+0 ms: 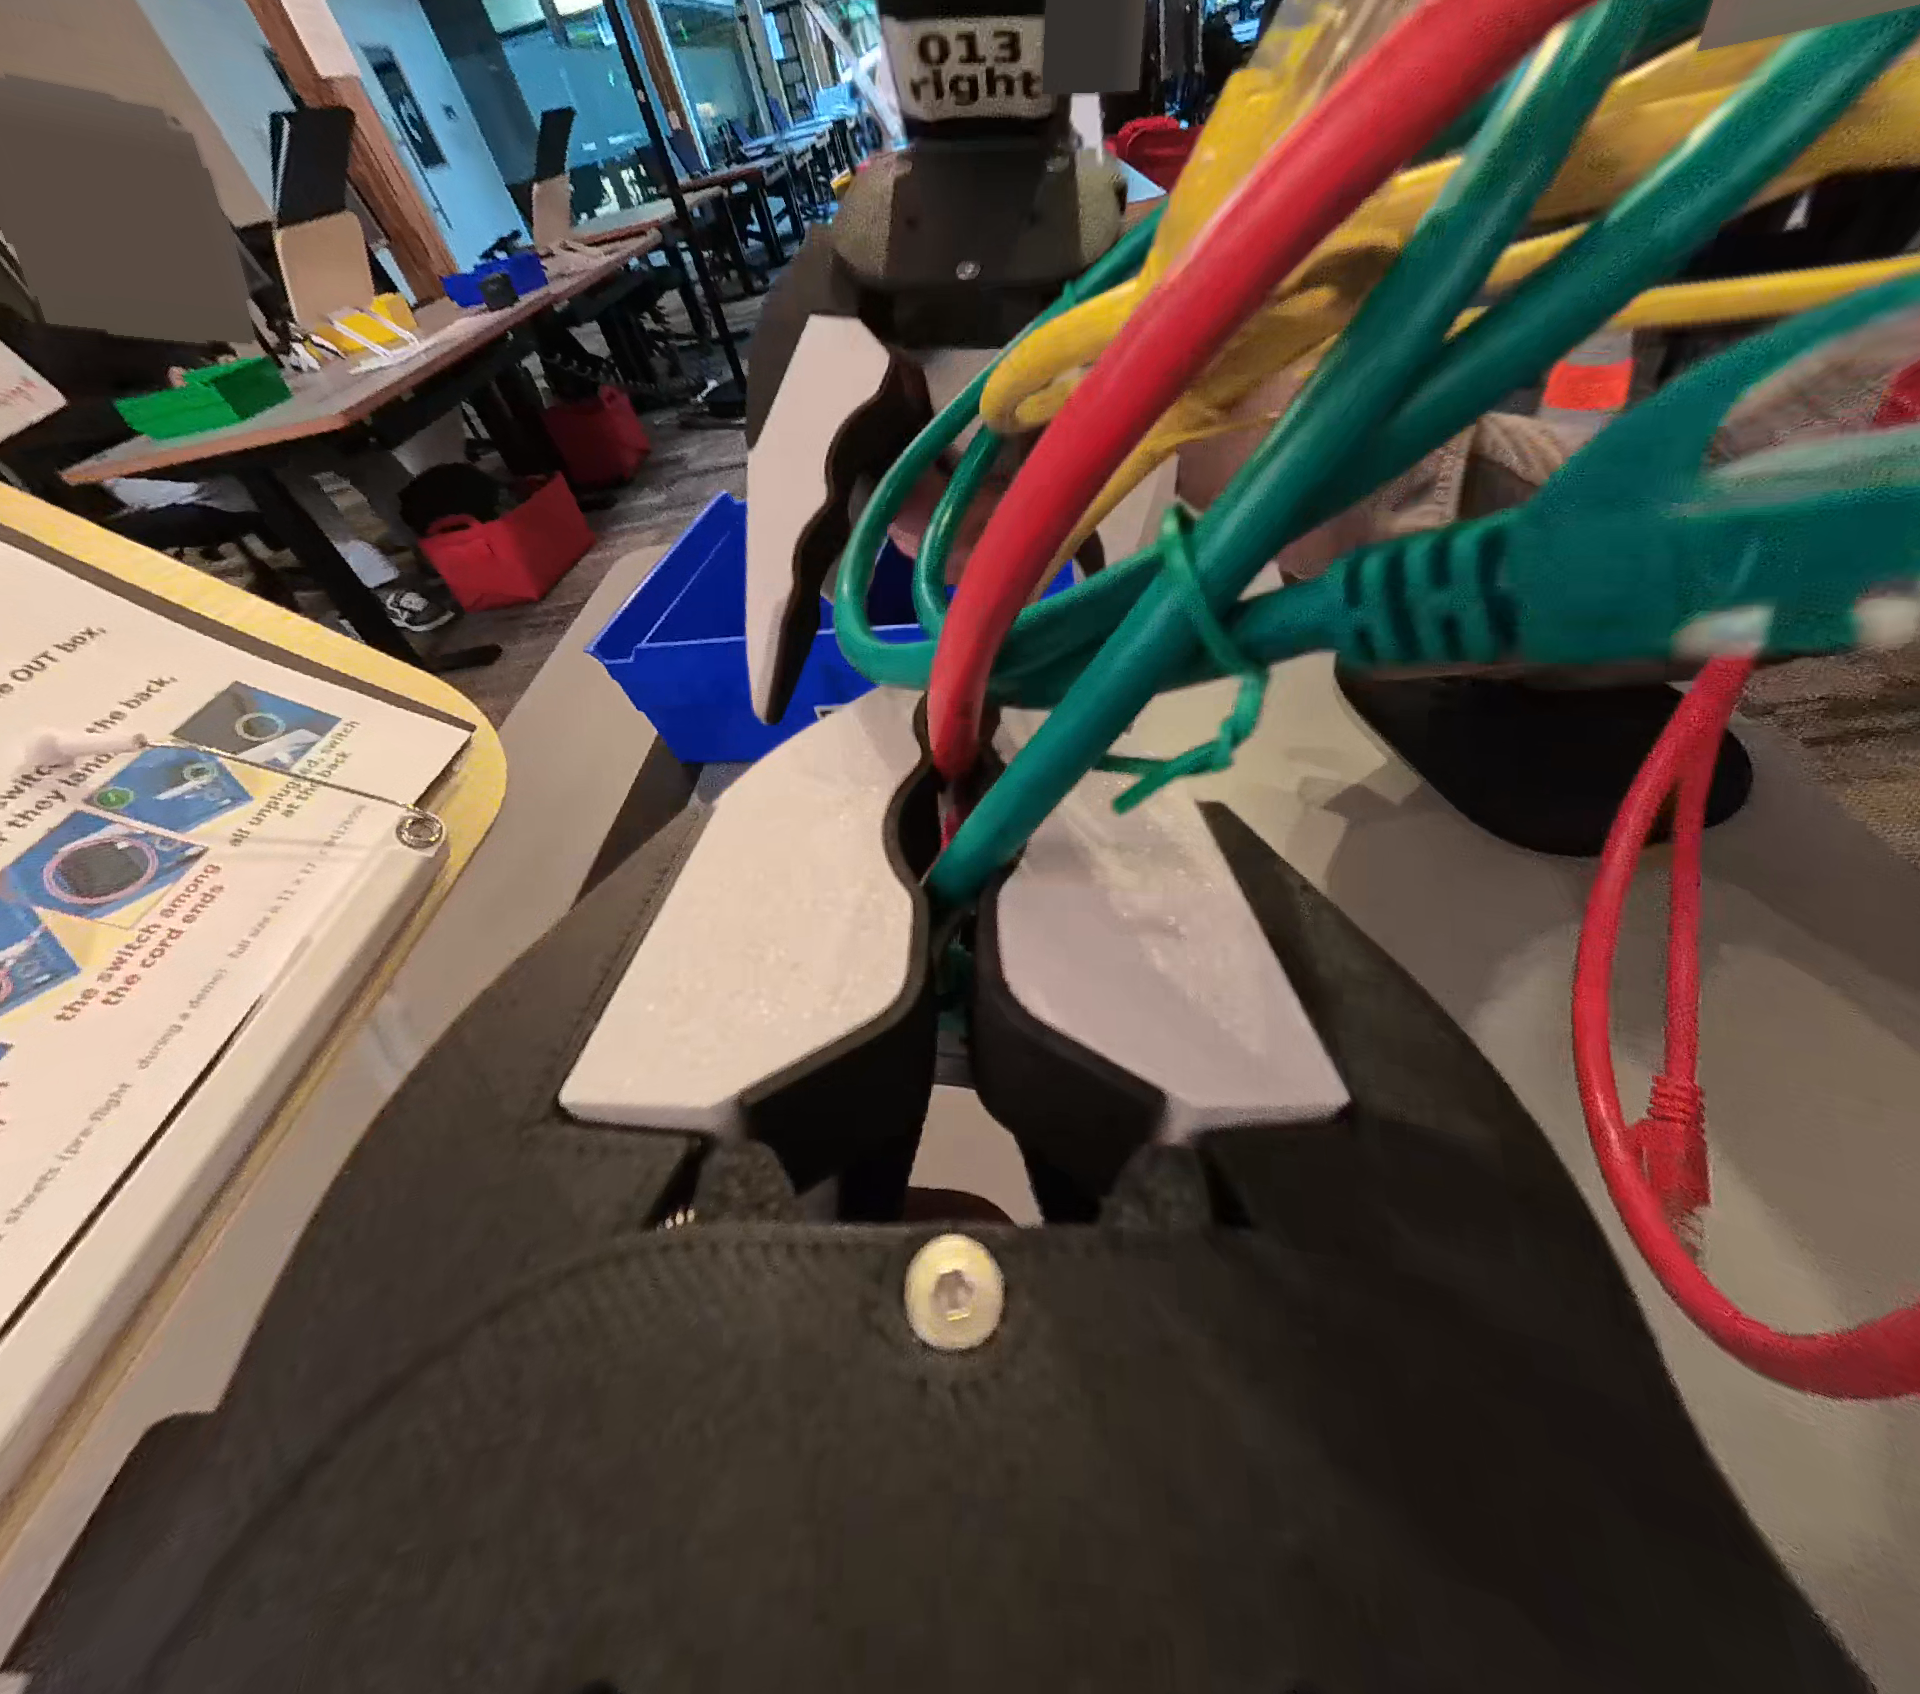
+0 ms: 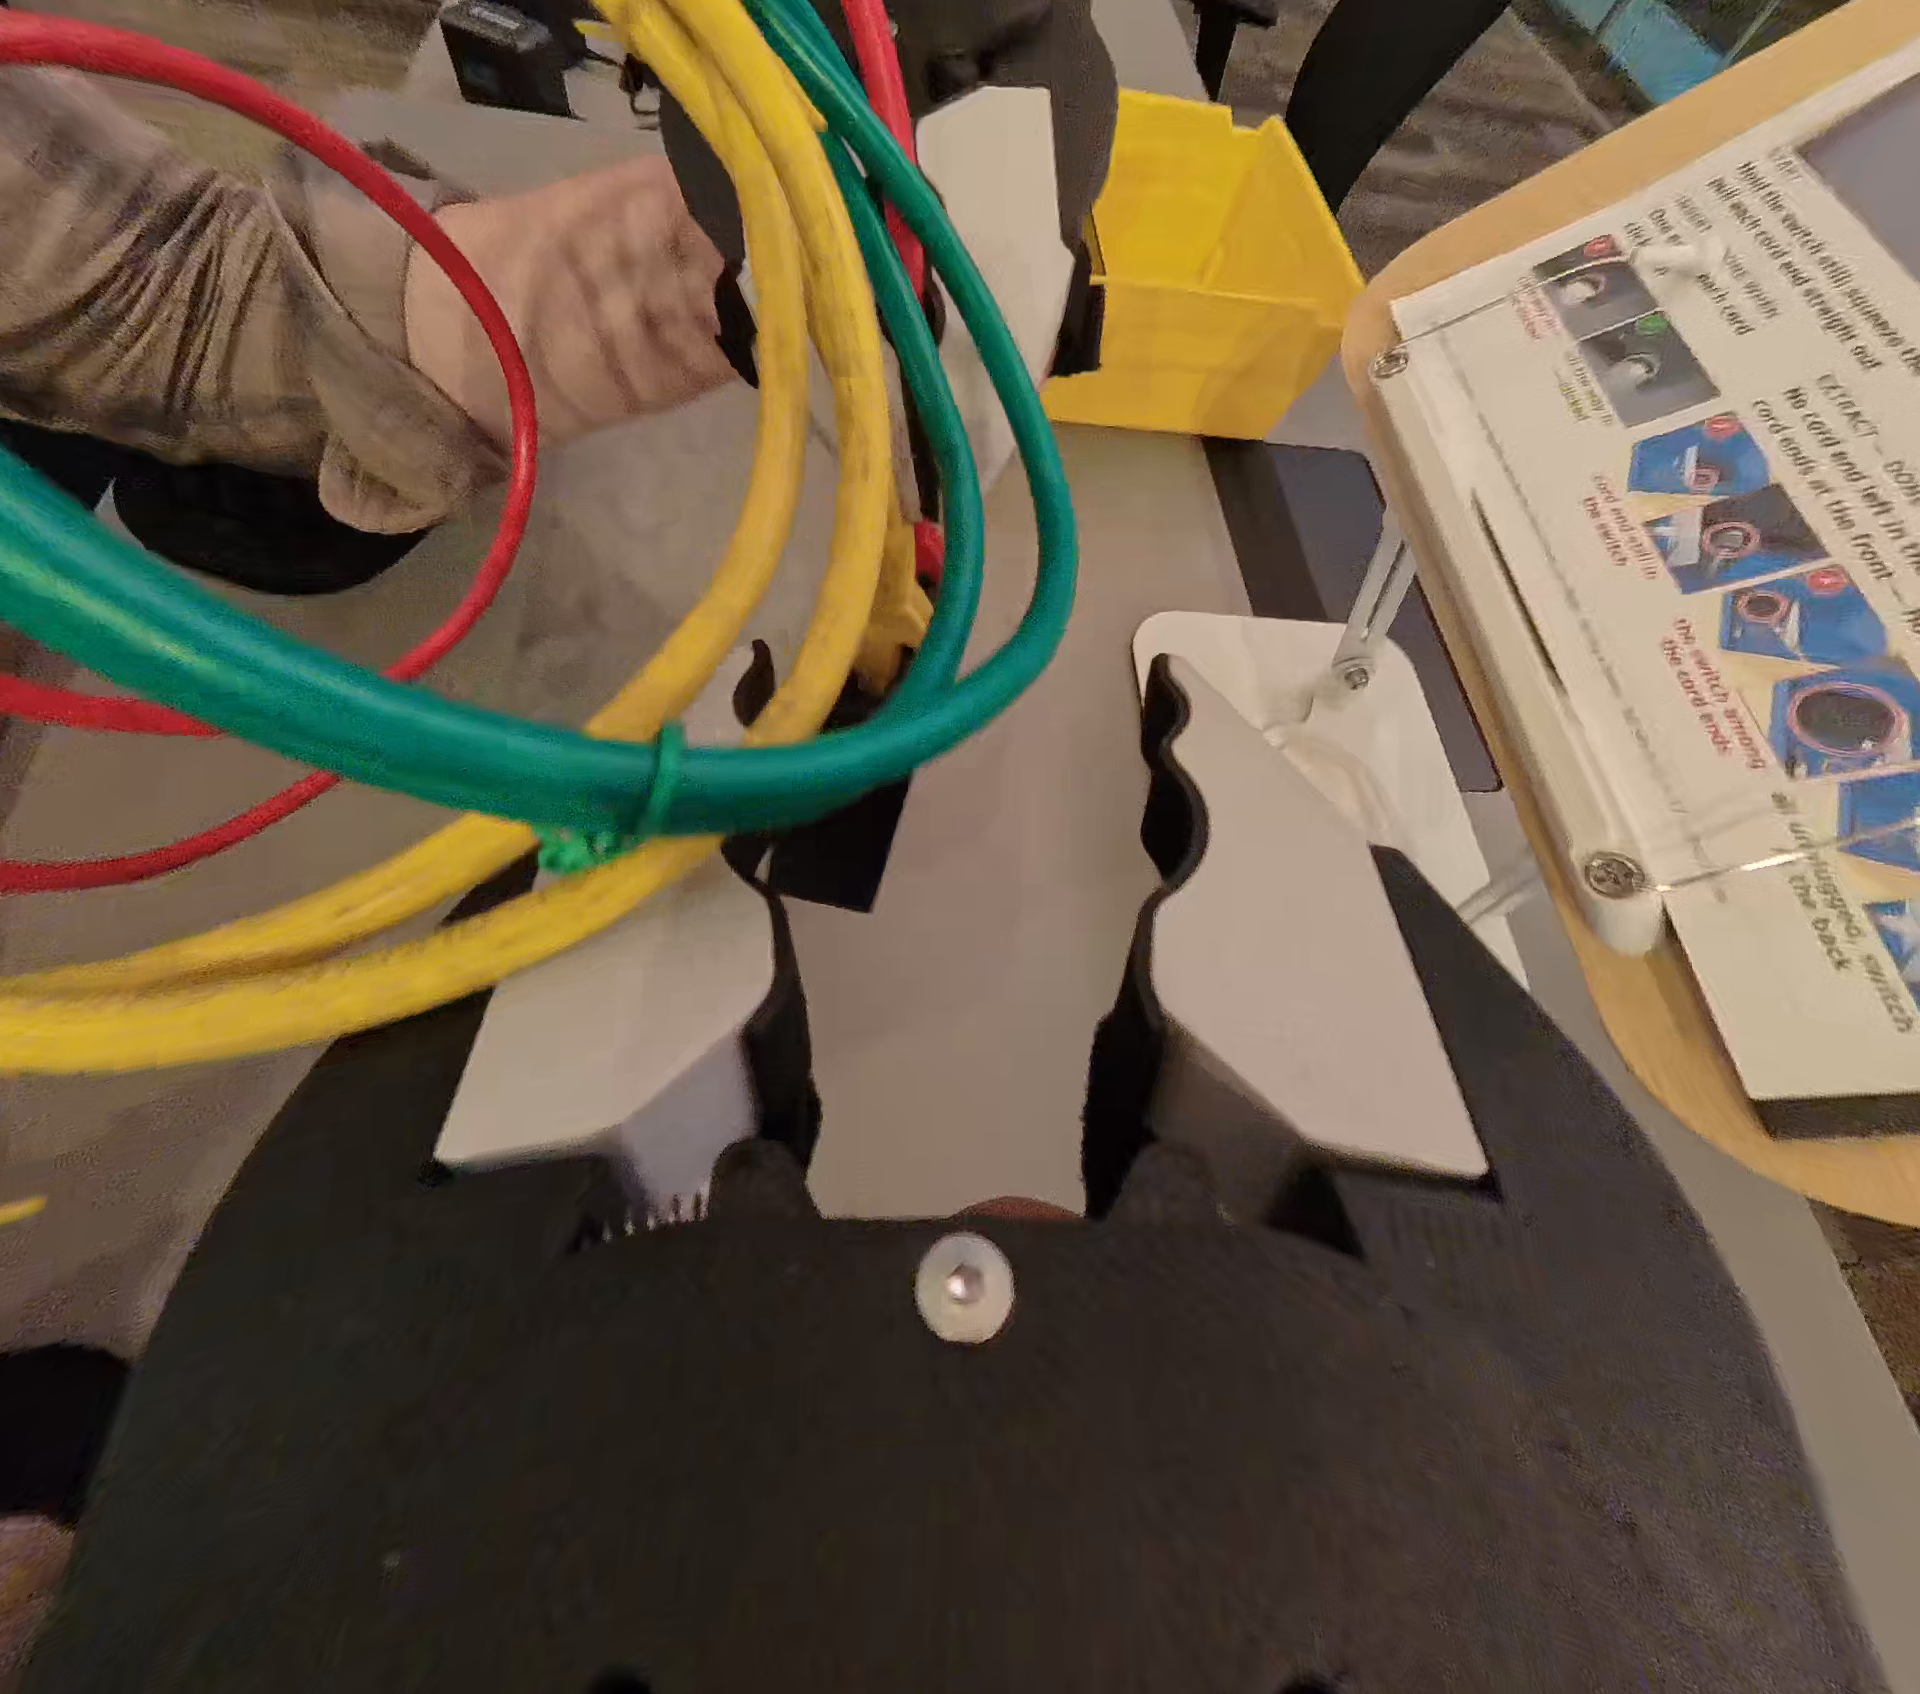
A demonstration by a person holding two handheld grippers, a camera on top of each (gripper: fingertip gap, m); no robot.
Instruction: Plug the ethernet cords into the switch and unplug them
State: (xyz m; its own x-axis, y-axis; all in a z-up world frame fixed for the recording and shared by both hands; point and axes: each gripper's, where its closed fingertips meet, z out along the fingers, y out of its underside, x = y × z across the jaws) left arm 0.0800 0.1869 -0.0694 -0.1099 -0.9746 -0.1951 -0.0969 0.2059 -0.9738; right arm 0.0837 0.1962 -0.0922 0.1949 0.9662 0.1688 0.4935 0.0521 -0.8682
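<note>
My left gripper [image 1: 951, 813] is shut on a bundle of ethernet cords: green [image 1: 1382, 418], red [image 1: 1195, 356] and yellow [image 1: 1558, 138]. The cords rise up and to the right from its jaws. A green plug [image 1: 1455, 595] sticks out at the right, and a thin red cord's plug [image 1: 1673, 1125] hangs lower down. My right gripper [image 2: 956, 761] is open and empty, with the green [image 2: 644, 771] and yellow [image 2: 312, 990] cords lying across its left finger. The left gripper [image 2: 904, 418] faces it from above. I cannot make out the switch in either view.
A blue bin [image 1: 707, 647] stands behind the right gripper [image 1: 935, 501], and a yellow bin [image 2: 1195, 294] stands behind the left one. An instruction board on a wooden stand [image 1: 208, 865] [image 2: 1662, 605] stands beside the grey table [image 2: 987, 1021]. A person's hand and sleeve [image 2: 312, 294] are at the left. Only a small space, under 4 cm, lies between the two pairs of fingers.
</note>
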